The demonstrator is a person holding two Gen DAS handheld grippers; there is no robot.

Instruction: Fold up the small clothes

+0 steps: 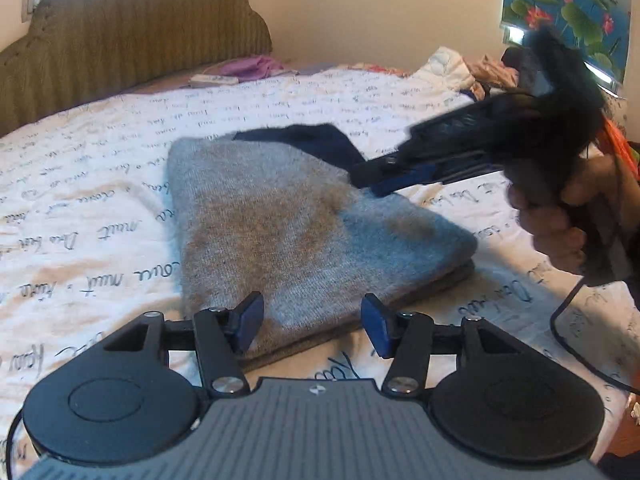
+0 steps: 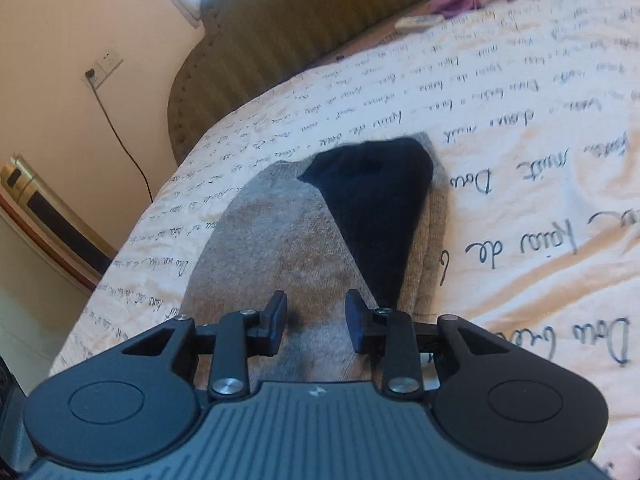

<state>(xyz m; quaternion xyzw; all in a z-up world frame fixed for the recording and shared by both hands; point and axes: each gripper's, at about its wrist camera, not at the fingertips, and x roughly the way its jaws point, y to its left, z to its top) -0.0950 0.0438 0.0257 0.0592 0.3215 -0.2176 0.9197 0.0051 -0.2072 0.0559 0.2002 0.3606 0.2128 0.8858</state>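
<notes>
A folded grey knit garment (image 1: 288,232) lies on the bed, with a dark navy part (image 1: 316,142) at its far end. In the right wrist view the grey garment (image 2: 272,248) has the navy part (image 2: 376,216) lying across it. My left gripper (image 1: 312,324) is open and empty, just above the garment's near edge. My right gripper (image 2: 316,320) is open and empty, low over the grey garment. In the left wrist view it (image 1: 384,182) reaches in from the right, over the garment's far right side, held by a hand.
The bed has a white sheet with handwriting print (image 1: 100,208). An olive padded headboard (image 1: 120,40) stands behind. Purple cloth (image 1: 248,66) and a pile of clothes (image 1: 472,68) lie at the far side. A cable (image 1: 572,344) trails at the right.
</notes>
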